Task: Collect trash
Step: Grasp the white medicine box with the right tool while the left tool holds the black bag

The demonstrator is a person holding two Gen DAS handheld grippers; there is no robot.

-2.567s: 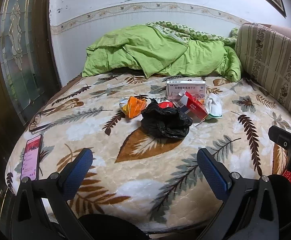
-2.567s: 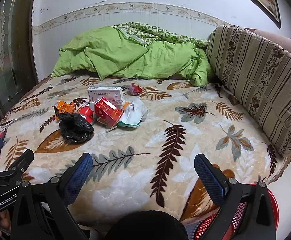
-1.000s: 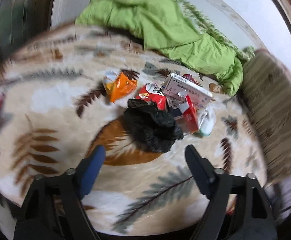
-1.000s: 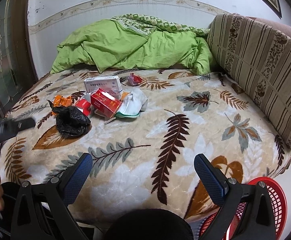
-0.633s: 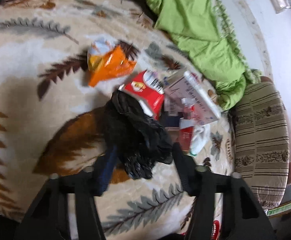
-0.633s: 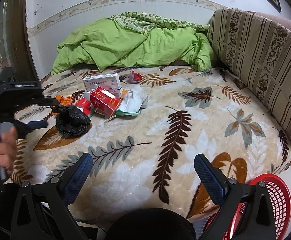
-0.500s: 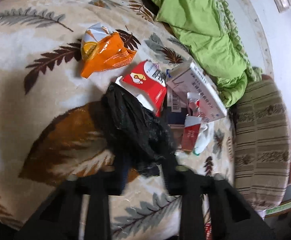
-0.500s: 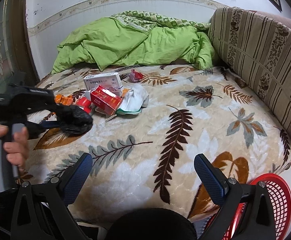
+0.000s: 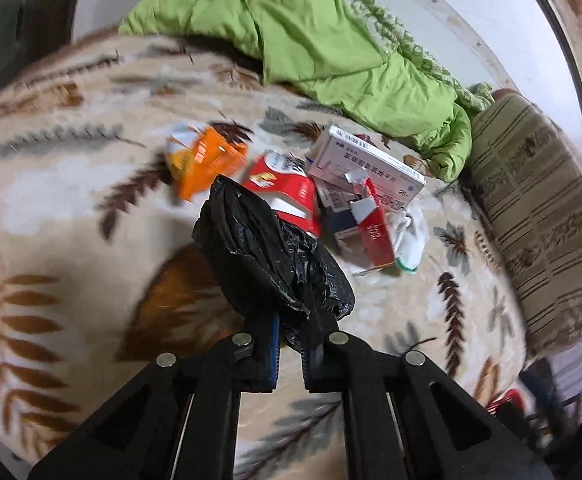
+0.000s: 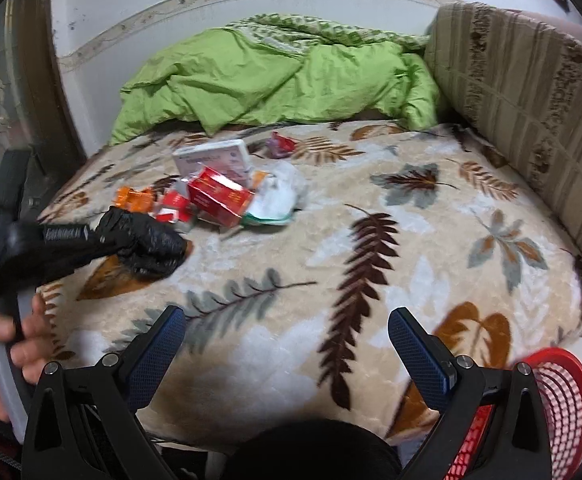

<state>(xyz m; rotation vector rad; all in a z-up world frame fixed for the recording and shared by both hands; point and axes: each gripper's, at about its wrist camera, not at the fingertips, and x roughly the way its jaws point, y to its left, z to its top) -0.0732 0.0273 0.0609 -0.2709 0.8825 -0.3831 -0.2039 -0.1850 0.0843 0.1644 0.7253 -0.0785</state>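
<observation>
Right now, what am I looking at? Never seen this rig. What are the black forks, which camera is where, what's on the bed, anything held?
No robot: a person holds a two-finger gripper in each hand, and a fisheye camera on each looks along its fingers. In the left wrist view, the left gripper has its jaws shut on a crumpled black plastic bag. In the right wrist view, the right gripper is open and empty, above the leaf-patterned beige blanket. Trash there: an orange snack wrapper, red cartons, a white medicine box. A red mesh basket stands beside the bed.
</observation>
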